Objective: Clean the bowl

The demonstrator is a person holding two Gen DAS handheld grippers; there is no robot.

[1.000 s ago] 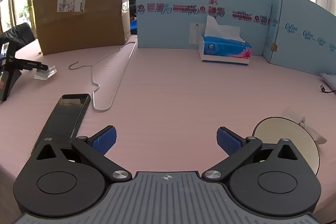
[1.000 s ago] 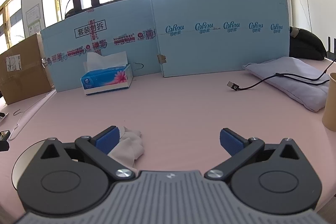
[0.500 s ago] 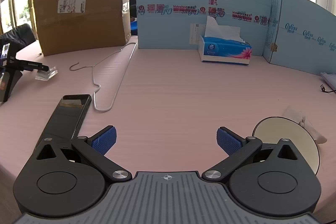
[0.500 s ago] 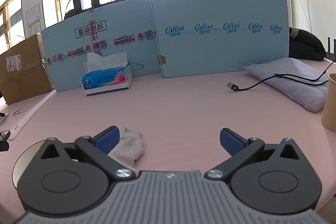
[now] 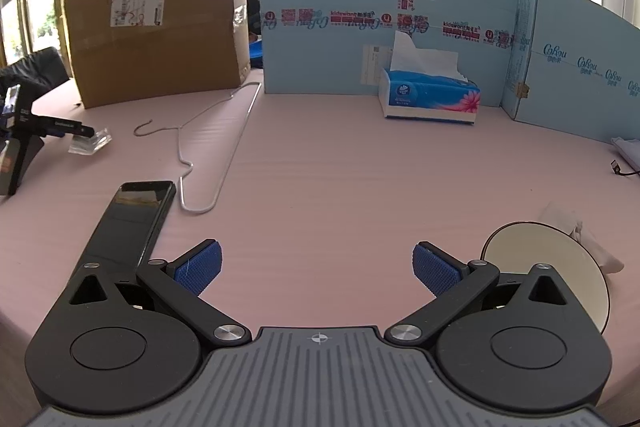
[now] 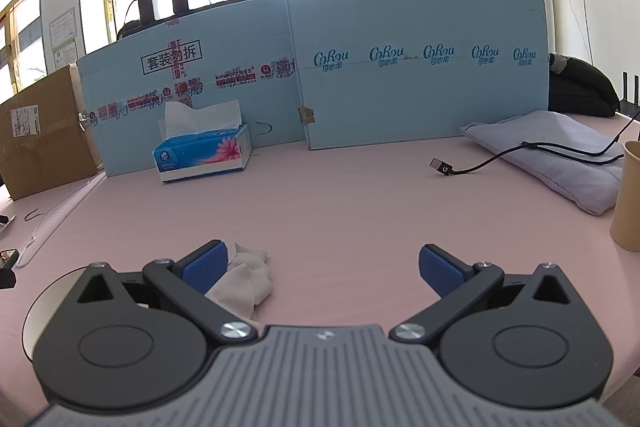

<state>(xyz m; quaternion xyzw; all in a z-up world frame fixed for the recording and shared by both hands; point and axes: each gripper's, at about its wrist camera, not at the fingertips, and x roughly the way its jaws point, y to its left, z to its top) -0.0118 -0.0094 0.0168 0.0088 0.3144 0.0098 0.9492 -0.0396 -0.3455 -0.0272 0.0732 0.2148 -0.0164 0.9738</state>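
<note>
Grippers barely shift versus a second ago: left gripper (image 5: 316,263) and right gripper (image 6: 324,263) both hang wide open, holding nothing, so you haven't started cleaning. Bowl (image 5: 560,267) sits on the pink table (image 5: 340,167) just right of your left gripper; crumpled cloth (image 6: 244,279) lies beside your right gripper's left finger.

Both grippers — black linkages, blue ribbed pads (image 5: 199,268), silver screws.

Bowl (image 5: 532,251) smooth, cream; cloth (image 6: 246,277) soft, crumpled; phone (image 5: 132,219) glossy; tongs' pads (image 5: 200,267) (blue) ribbed.
</note>
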